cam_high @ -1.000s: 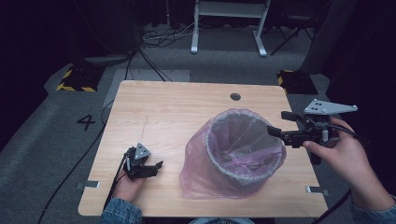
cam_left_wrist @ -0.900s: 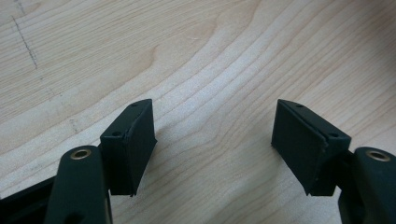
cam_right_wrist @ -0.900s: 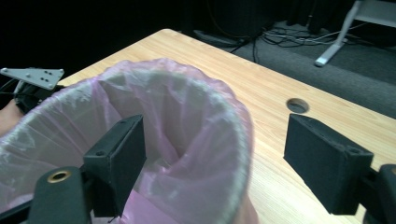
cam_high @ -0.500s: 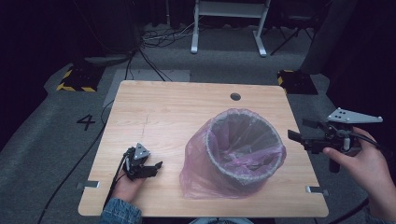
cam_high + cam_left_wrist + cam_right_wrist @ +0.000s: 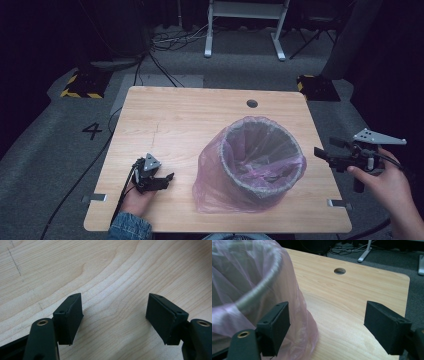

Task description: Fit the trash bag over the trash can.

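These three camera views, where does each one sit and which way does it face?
High view: above the person's side, looking forward and down on the light wooden table; forearms, left gripper and right gripper show.
Left gripper view: rides the left gripper, facing down at bare tabletop between open jaws.
Right gripper view: rides the right gripper, facing across the table past the bin lined with a pink plastic bag.
Shared: high and right gripper views both show the bin and the round table hole.
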Action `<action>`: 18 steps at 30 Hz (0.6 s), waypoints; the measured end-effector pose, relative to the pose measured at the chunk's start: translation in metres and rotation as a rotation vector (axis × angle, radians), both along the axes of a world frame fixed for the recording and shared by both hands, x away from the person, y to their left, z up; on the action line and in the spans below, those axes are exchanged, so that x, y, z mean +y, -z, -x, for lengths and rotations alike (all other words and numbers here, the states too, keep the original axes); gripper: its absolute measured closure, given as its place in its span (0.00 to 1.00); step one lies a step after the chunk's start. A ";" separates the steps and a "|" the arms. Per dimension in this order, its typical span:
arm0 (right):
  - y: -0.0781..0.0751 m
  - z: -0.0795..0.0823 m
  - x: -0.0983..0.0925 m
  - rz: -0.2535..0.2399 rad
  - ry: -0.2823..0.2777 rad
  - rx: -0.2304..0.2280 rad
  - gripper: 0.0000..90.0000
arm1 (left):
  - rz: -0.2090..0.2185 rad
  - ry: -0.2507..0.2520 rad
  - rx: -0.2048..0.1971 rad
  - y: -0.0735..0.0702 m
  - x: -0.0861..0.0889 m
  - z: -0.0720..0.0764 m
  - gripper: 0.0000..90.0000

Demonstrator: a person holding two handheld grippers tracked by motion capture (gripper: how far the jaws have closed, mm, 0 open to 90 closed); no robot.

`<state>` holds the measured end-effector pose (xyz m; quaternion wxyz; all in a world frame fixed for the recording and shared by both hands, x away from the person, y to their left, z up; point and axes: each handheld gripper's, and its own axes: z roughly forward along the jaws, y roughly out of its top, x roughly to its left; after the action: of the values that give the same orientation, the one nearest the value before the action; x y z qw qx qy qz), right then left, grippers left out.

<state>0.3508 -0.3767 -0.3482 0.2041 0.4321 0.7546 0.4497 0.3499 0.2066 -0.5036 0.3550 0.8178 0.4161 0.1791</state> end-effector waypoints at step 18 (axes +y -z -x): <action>0.063 -0.003 -0.004 0.032 0.041 0.053 0.23 | 0.002 -0.003 0.000 0.000 0.000 0.000 0.33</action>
<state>0.3537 -0.3812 -0.4109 0.2001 0.4561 0.7578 0.4216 0.3504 0.2063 -0.5037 0.3553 0.8169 0.4174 0.1793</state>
